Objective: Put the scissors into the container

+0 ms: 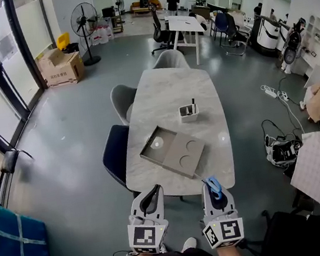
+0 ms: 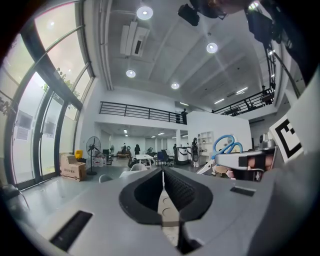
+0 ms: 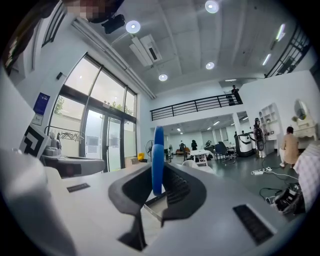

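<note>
Head view: both grippers sit low in frame, near the bottom edge, short of the worktop [image 1: 160,88]'s near end.

Right gripper [image 1: 214,189], bottom centre-right, has the scissors [image 1: 214,185]. Blue handle loops stick up out of the jaws. The right gripper view confirms it: jaws clamped narrow on the scissors [image 3: 157,160], handle edge-on in mid frame, loop rising above the pads. Blades not visible, so can't tell which way they point. A grip at the handle end prob. leaves the blade end free to go into the container first.

Left gripper [image 1: 152,197], bottom centre-left: jaws closed together, nothing btwn them. The left gripper view shows the pads meeting at the tips, mid frame. Looks parked as the spare, since this reads as a one-gripper job.

Container [image 1: 188,112]: small white box, upper centre of the head view, on the far half of the worktop, w/ a dark upright item [image 1: 193,104] in it (too small to ID). A grey tray [image 1: 173,150] w/ round recesses lies mid frame, angled, btwn grippers and container. So the scissors are well apart from the container. Est. progress: pick done, carry and drop left.

Next move needs a reach over the tray w/o clipping it, then lining the scissors up above the opening, beside the dark item, before letting go. Risks: the box looks light and could tip if nudged. Scissors may pivot in the grip, as they're held by the handle only.
</note>
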A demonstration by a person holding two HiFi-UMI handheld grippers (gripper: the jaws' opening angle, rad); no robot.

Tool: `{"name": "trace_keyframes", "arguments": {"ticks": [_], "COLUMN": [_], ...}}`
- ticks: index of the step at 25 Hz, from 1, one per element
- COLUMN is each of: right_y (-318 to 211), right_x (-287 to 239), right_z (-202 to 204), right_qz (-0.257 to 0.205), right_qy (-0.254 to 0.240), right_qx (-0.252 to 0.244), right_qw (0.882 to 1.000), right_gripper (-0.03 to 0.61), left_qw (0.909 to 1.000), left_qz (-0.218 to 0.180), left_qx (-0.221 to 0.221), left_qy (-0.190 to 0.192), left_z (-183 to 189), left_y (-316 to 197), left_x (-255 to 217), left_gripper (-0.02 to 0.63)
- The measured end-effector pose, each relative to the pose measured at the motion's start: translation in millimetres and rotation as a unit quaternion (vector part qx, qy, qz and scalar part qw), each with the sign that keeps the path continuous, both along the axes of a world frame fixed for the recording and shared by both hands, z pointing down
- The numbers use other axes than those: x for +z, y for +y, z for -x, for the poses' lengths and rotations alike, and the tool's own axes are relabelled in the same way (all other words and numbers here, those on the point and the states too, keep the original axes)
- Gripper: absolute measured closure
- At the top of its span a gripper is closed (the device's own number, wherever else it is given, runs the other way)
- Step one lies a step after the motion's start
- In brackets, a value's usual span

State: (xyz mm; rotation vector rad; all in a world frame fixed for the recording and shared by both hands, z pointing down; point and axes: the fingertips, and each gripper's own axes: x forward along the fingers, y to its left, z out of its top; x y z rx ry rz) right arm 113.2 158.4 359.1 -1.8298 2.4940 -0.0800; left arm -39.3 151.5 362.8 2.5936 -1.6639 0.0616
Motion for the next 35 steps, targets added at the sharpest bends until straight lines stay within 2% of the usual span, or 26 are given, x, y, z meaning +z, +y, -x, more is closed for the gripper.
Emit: {"name": "trace_keyframes", "arguments": {"ticks": [10, 16, 29, 35], "right_y": [3, -9, -103, -148], "right_x": [24, 32, 31, 32], "right_z": [22, 28, 16, 4], "right_qz": [0.020, 0.025, 0.031, 0.034], "right_qy": [-0.013, -0.011, -0.007, -0.007], "right_qx": [0.025, 0.026, 0.009, -0.009], "right_qw": [0.999, 0.999, 0.999, 0.999], "right_gripper": [0.540, 0.540, 0.540, 0.540], "left_qw": [0.9997, 0.9994, 0.9991, 0.9995], "left_qz": [0.008, 0.020, 0.039, 0.031], "left_qx": [0.021, 0.027, 0.011, 0.004], "left_qy": [-0.006, -0.004, -0.010, -0.006], "left_z": [25, 27, 17, 1], "left_y": [-8, -22, -105, -147], "left_x": [10, 22, 28, 27], "left_gripper": [0.593, 0.594, 0.594, 0.594]}}
